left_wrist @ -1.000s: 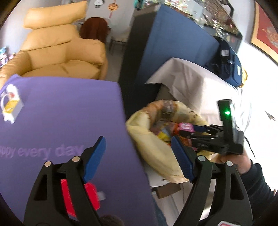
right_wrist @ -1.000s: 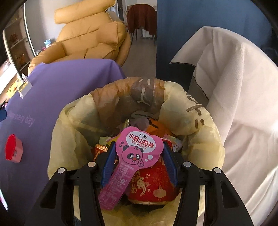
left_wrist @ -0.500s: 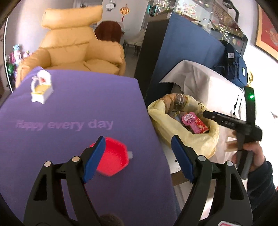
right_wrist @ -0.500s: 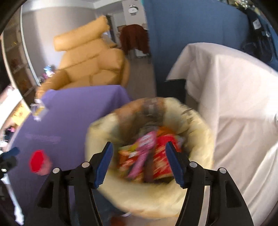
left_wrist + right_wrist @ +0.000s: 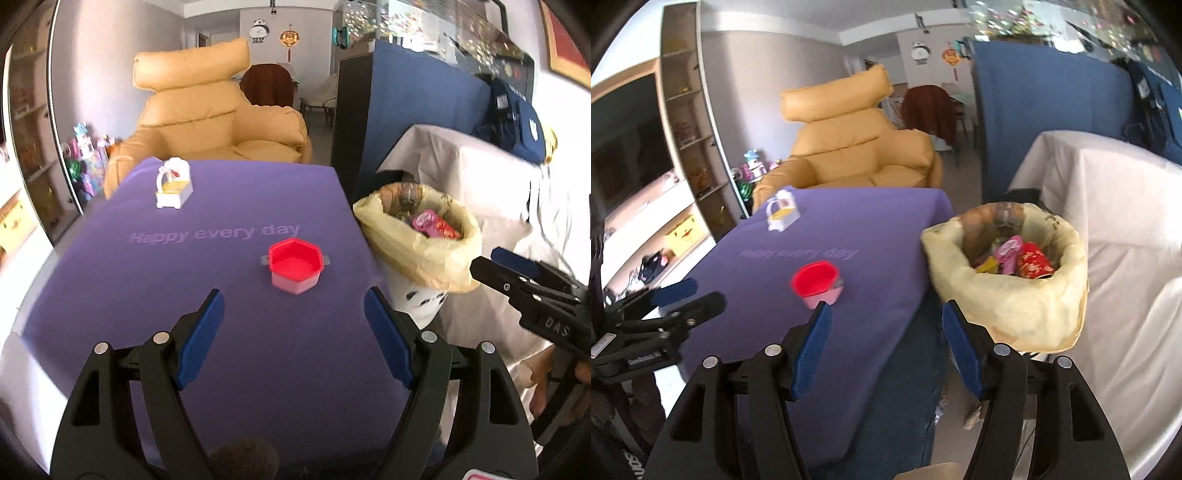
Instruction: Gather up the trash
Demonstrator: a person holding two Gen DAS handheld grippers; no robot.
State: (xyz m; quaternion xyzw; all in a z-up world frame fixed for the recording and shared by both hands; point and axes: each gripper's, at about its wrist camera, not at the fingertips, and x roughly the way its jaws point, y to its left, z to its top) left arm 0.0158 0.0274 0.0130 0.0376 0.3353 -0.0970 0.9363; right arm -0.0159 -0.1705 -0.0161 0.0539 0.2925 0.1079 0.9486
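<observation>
Left hand-held gripper (image 5: 293, 332) released, empty, lower centre over the purple-clothed desk (image 5: 184, 295); red hexagonal plastic cup (image 5: 294, 270) stands mid-frame. Yellow-lined trash bin (image 5: 1006, 280), centre right beside the desk edge, holds wrappers. Right hand-held gripper (image 5: 886, 347) released, empty, likely after dropping.

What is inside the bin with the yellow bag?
The yellow bag holds a pink wrapper, a red packet and some orange-yellow packaging on top. Whatever lies deeper is covered by these and by the bag's rim.
</observation>
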